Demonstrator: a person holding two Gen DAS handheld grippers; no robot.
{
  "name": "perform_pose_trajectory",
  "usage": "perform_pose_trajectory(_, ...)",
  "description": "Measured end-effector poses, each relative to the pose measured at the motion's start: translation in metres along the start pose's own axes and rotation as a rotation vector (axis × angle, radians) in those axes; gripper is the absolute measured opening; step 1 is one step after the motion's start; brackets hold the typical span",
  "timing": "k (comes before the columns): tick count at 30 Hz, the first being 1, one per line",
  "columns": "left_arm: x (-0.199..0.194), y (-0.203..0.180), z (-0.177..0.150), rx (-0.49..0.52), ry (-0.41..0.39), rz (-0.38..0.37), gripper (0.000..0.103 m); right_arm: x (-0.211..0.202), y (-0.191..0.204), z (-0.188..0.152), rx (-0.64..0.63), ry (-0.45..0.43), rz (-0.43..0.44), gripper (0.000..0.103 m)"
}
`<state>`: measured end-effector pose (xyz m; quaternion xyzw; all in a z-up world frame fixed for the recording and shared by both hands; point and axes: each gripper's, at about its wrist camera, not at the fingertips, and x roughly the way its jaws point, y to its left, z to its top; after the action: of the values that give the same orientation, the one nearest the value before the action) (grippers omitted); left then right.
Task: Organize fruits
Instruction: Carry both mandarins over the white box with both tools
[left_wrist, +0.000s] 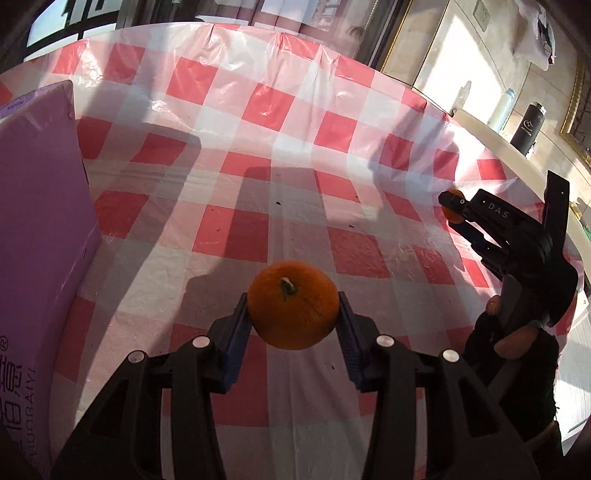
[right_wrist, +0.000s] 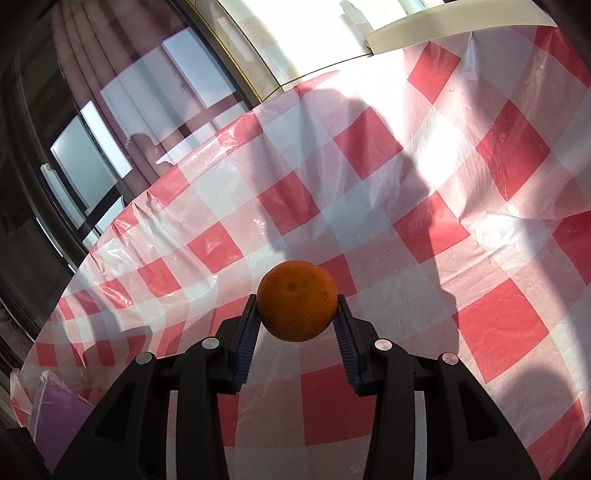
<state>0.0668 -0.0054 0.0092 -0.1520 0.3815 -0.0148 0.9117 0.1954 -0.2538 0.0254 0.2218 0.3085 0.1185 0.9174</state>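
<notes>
My left gripper is shut on an orange with a short stem, held above the red-and-white checked tablecloth. My right gripper is shut on a second orange, also held above the cloth. In the left wrist view the right gripper shows at the far right with its orange mostly hidden between the fingers, a hand gripping its handle.
A purple cardboard box stands at the table's left; its corner shows in the right wrist view. A white bottle and a black bottle stand on a ledge beyond the table. The cloth's edge drops off toward a window.
</notes>
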Motion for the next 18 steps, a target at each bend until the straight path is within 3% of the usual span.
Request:
perform_pose_trajectory(9, -0.001, 0.012, 0.002, -0.07, -0.016, -0.025, 0.045, -0.011, 0.009, -0.01, -0.029, 0.016, -0.007, 0.04)
perform_pose_trajectory(12, 0.0, 0.011, 0.001, -0.066, -0.014, -0.024, 0.045, -0.025, 0.019, -0.031, -0.031, 0.042, -0.05, 0.04)
perform_pose_trajectory(18, -0.005, 0.009, -0.003, -0.039, -0.011, -0.025, 0.045, -0.083, 0.04, -0.082, -0.051, -0.002, -0.093, 0.041)
